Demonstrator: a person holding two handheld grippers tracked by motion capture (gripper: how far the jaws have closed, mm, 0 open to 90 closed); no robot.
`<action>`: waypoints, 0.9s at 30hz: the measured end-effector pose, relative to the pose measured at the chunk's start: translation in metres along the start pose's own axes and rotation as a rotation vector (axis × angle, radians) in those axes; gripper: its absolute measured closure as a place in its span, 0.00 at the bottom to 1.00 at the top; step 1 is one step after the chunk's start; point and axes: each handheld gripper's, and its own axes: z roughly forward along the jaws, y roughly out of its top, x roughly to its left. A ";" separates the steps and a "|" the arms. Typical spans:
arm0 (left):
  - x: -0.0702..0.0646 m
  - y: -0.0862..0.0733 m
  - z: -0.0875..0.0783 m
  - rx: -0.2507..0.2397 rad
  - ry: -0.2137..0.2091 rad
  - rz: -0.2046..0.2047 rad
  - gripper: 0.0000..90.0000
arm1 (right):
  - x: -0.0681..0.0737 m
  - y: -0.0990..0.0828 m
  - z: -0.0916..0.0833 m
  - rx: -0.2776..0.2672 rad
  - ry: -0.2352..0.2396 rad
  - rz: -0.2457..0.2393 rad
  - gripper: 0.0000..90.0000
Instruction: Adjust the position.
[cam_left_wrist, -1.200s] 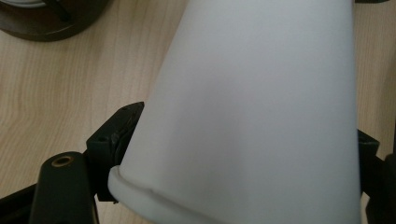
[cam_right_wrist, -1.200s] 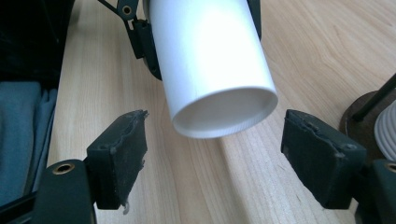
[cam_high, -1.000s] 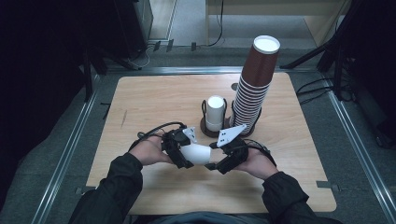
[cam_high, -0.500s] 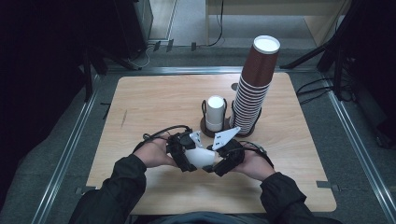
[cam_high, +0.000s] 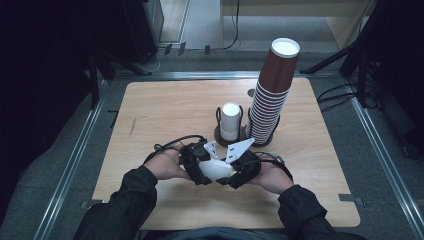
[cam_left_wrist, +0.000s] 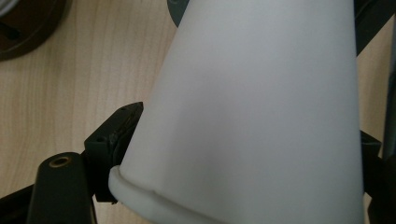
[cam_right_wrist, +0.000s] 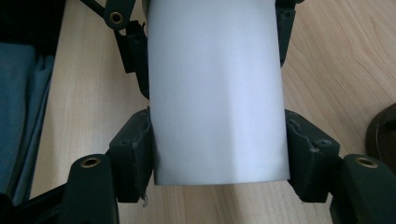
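Both grippers meet over the table's (cam_high: 160, 107) near edge, roughly mid-width, with one white paper cup (cam_high: 216, 170) lying on its side between them. Left gripper (cam_high: 196, 162) is partly closed on the cup's wide, rimmed end: in the left gripper view the left pad (cam_left_wrist: 122, 128) presses the cup wall (cam_left_wrist: 261, 107) just above the rolled rim, and the opposite jaw sits at the cup's far side. Right gripper (cam_high: 241, 169) takes the narrow bottom end; its jaws have just been closing with the cup between them, and in the right gripper view both pads (cam_right_wrist: 135, 156) sit flush against the cup's sides (cam_right_wrist: 217, 93), with the left gripper's jaws visible farther up the same cup. So the cup spans gripper to gripper, just above the wood. Further back, near the table's centre: a dark round cup holder (cam_high: 220, 134) with one white cup (cam_high: 231, 120) standing in it, and just beside it to the right a tall stack of brown paper cups (cam_high: 272, 95).
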 end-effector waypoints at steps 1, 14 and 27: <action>0.000 -0.001 -0.001 -0.008 -0.008 -0.005 0.21 | 0.000 0.000 -0.001 -0.001 0.006 0.004 0.38; 0.010 -0.016 -0.020 -0.194 -0.012 -0.063 0.01 | -0.005 -0.003 -0.015 -0.077 -0.003 0.022 0.38; 0.009 -0.026 -0.035 -0.404 -0.049 -0.126 0.01 | -0.009 -0.006 -0.026 -0.181 0.015 0.040 0.37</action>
